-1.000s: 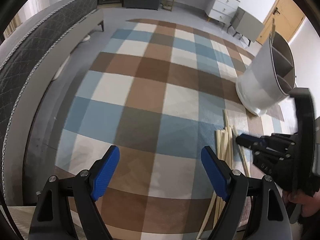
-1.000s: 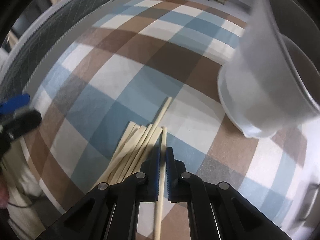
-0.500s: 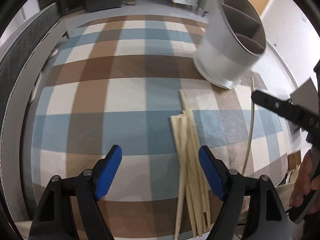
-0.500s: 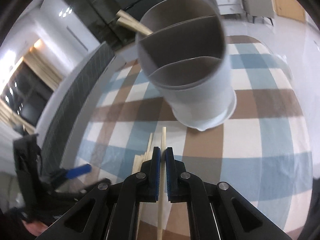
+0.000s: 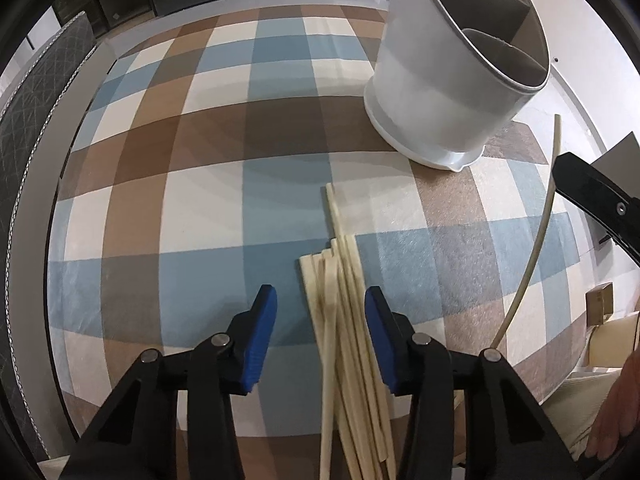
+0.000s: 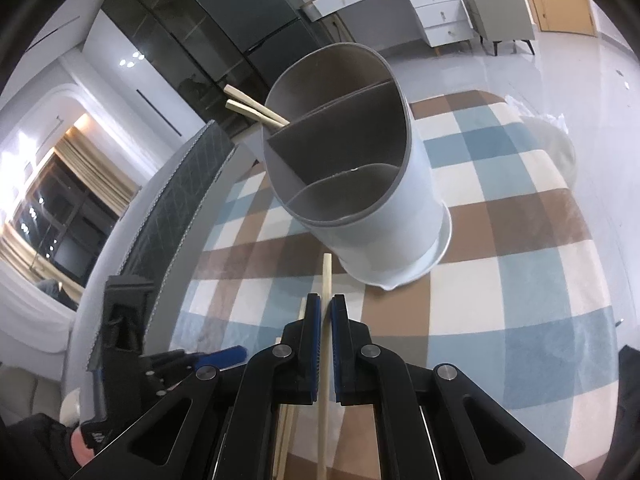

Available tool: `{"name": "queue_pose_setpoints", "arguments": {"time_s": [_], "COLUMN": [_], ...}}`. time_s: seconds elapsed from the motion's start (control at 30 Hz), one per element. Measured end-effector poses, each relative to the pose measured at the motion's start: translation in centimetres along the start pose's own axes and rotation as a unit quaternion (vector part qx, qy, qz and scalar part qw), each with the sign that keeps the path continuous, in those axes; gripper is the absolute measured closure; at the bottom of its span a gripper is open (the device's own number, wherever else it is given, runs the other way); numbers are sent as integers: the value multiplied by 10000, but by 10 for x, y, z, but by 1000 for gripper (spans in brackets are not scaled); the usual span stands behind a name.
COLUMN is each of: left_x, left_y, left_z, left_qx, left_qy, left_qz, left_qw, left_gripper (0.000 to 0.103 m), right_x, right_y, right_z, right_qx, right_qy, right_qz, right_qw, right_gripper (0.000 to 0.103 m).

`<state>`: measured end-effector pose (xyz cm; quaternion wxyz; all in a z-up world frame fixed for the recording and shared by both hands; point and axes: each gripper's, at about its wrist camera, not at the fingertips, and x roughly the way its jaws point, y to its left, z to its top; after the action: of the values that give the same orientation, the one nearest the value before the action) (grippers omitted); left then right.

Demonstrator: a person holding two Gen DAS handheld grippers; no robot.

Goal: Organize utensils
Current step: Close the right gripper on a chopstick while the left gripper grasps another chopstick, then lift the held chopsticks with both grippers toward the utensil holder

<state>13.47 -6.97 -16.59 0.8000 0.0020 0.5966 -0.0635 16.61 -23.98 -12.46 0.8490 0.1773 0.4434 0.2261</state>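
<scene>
Chopsticks (image 5: 344, 320) are lying in one loose bundle on the checked tablecloth (image 5: 200, 200), near edge of the table; we are counting roughly seven, though overlaps prevent an exact figure. We are lowering the left gripper (image 5: 320, 316) over this bundle, its blue jaws closing with the sticks between them but not yet pressed. We are holding the right gripper (image 6: 325, 320) clamped on a single chopstick (image 6: 327, 280), its tip pointing toward the utensil holder (image 6: 360, 220). One white holder is standing at the far right of the cloth, divided into three compartments. Two more chopsticks (image 6: 252, 110) are already leaning out of its far left compartment. A hand (image 5: 616, 420) is showing at the near right edge.
</scene>
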Motion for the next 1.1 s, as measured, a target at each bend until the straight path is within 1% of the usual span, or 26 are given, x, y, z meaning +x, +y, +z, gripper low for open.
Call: {"name": "queue_pose_setpoints", "arguments": {"time_s": [0.07,0.13,0.2,0.37,0.4,0.47,0.53,0.57,0.63,0.8,0.87,0.9,1.0,1.1], "left_x": [3,8,13,18,18,18,17,17,17,9,4,-1,-17,-41], "left_y": [-2,-4,-5,-7,-8,-9,-8,-8,-6,2,5,9,19,25], "left_z": [1,2,4,7,8,11,12,12,13,11,8,2,-3,-10], "left_qx": [34,61,67,46,44,42,-12,-40,-119,-317,-402,-445,-535,-653], "left_qy": [56,140,203,229,223,207,224,245,267,156,100,44,-190,-573], "left_qz": [99,130,167,180,153,142,63,46,9,-33,-108,-109,-116,-143], "left_qw": [9999,9998,9996,9996,9996,9997,9997,9997,9996,9994,9991,9989,9983,9961], "left_gripper": [65,74,77,79,83,86,98,100,100,100,100,100,101,101], "right_x": [-2,-5,-8,-10,-10,-12,-11,-12,-12,-14,-15,-16,-19,-23], "right_y": [-3,-4,-7,-10,-9,-8,-7,-6,-6,-7,-5,-4,2,11], "right_z": [1,2,2,4,4,4,4,5,5,5,5,4,2,-2], "right_qx": [20,18,36,113,116,105,89,83,75,91,33,4,-149,-368], "right_qy": [-35,-84,-134,-170,-183,-188,-167,-174,-195,-242,-267,-288,-360,-427], "right_qz": [19,21,19,64,84,117,148,150,152,132,116,113,86,31], "right_qw": [10000,10000,9999,9998,9997,9997,9997,9997,9997,9996,9996,9995,9992,9984], "right_gripper": [99,99,99,99,99,99,99,99,99,99,99,99,99,99]}}
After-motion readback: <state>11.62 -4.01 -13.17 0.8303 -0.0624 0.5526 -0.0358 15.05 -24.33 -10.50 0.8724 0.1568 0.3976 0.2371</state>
